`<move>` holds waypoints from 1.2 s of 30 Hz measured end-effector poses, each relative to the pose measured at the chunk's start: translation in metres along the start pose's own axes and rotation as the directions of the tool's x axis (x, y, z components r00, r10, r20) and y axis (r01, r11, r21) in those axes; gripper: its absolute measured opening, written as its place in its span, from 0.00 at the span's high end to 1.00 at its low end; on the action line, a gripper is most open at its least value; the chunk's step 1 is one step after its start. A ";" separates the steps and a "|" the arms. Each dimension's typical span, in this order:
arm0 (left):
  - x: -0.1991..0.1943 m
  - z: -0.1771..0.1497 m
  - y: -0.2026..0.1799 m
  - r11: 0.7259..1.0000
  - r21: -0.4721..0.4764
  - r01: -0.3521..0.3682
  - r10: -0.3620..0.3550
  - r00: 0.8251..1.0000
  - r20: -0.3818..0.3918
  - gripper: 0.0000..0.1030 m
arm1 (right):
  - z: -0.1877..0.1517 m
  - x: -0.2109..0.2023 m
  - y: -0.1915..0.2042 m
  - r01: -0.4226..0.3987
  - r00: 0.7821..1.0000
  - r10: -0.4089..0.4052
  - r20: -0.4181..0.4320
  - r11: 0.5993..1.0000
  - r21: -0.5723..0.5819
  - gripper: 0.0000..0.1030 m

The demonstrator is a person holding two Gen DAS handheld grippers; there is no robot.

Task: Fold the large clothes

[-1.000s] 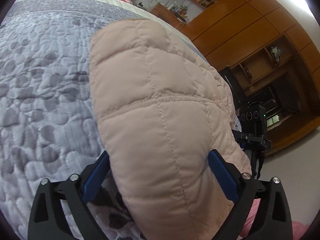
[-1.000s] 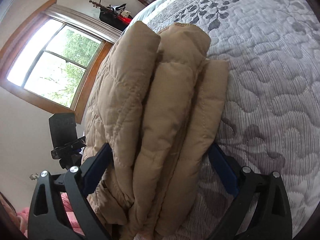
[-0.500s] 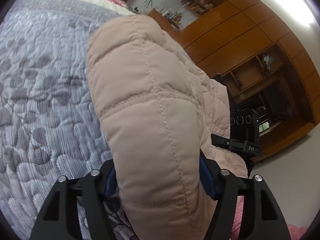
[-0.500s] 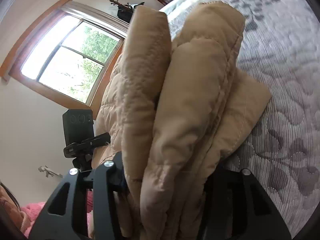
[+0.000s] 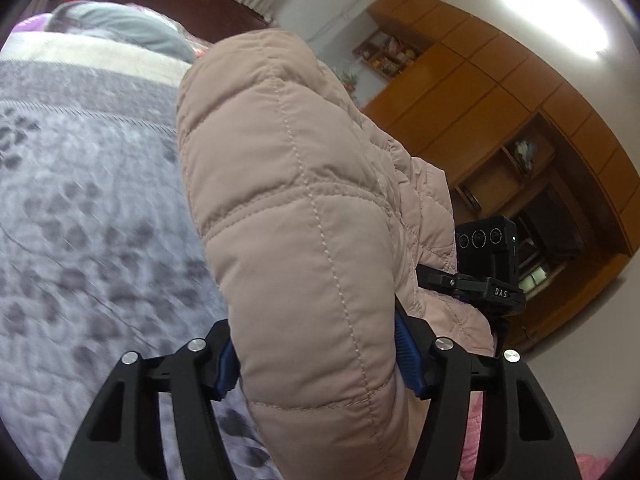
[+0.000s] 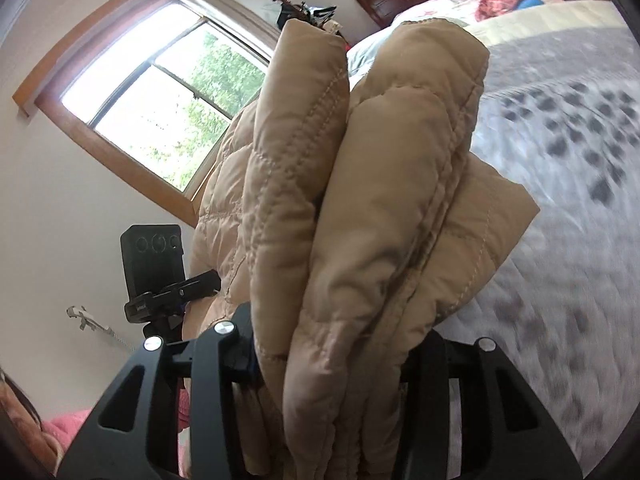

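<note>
1. Beige quilted down jacket (image 5: 304,216), puffy and stitched in square panels, is folded into a thick bundle and held up above the bed's grey leaf-patterned quilt (image 5: 88,208), apparently clear of it, near the bed's edge.
2. Left gripper (image 5: 316,354) has its blue-padded jaws closed onto one end of the bundle, squeezing the padding between them.
3. Right gripper (image 6: 328,356) is likewise clamped on the other end, where about three folded layers of the jacket (image 6: 360,216) stand side by side between its jaws.
4. Handling, as a judgement: the jacket looks light, soft and springy, with a smooth shell that may slip; the layers could puff apart if released.
5. Best hold appears to be deep across all layers near the stitched edges, not on one loose flap.
</note>
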State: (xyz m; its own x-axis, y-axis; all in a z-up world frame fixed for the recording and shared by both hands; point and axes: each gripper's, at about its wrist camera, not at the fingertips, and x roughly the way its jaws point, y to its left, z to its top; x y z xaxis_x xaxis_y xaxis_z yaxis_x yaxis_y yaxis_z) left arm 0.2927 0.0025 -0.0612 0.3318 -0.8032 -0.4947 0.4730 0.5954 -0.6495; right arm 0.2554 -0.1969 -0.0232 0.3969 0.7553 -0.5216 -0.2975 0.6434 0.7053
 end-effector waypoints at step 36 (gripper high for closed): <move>-0.026 0.029 0.058 0.914 0.005 -0.405 0.403 0.913 0.065 0.22 | 0.024 0.050 -0.012 0.153 0.984 -0.155 -0.083 0.988 -0.026 0.15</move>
State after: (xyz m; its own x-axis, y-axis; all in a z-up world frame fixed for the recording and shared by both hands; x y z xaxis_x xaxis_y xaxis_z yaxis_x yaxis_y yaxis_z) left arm 0.3353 0.0574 -0.0698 0.5465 -0.4941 -0.6761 0.3022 0.8693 -0.3910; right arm 0.3001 -0.1699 -0.0465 0.3646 0.6544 -0.6624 -0.2562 0.7544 0.6043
